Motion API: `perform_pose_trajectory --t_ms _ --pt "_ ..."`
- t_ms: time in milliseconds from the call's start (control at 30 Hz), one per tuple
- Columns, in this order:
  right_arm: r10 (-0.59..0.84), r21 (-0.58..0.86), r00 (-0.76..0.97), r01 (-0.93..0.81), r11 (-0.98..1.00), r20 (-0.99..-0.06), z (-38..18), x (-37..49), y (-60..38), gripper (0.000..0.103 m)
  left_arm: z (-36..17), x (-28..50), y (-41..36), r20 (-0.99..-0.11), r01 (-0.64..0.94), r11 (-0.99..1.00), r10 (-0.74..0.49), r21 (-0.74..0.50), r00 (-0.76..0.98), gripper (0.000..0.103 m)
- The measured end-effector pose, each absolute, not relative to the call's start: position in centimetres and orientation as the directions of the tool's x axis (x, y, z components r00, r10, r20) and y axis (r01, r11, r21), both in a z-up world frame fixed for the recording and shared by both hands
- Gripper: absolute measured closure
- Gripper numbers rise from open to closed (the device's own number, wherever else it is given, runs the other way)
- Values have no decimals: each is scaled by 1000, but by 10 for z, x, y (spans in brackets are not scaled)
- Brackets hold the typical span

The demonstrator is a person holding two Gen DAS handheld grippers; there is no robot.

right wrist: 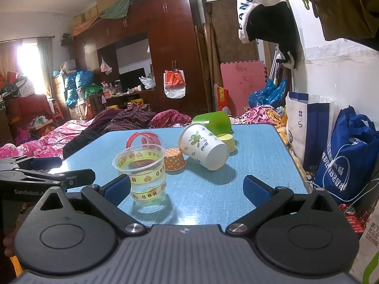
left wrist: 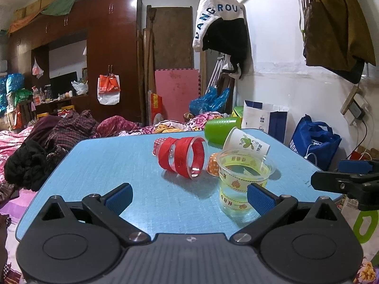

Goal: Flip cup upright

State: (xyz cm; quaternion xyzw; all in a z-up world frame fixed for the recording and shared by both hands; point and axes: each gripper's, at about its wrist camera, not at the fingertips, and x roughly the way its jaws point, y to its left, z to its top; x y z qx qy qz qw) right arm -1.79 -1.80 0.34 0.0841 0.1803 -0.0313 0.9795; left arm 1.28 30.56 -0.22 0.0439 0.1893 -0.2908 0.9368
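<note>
Red-striped clear cup (left wrist: 183,156) is seen lying sideways, mouth toward the spread, empty left gripper (left wrist: 189,197). Right gripper (right wrist: 187,189), likewise spread and empty, is judged farther from it.

A lived-in bedroom: rumpled floral bedding (right wrist: 47,142), tall wooden wardrobe (right wrist: 170,47), hanging clothes (left wrist: 222,23).

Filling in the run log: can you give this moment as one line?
left gripper: open, empty | right gripper: open, empty | yellow-banded clear cup: upright | red-banded clear cup: on side | white paper cup: tipped | table

Blue table (left wrist: 113,165), red-banded clear cup (left wrist: 183,156), orange polka-dot cup (right wrist: 175,159), green cup (right wrist: 214,119).
</note>
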Motion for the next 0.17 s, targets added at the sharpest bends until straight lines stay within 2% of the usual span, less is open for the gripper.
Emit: perform_pose_trajectory --t_ms 167 --pt "-30 153 933 91 984 -359 3 -18 -18 1 -2 13 304 -374 564 825 -533 -32 759 0"
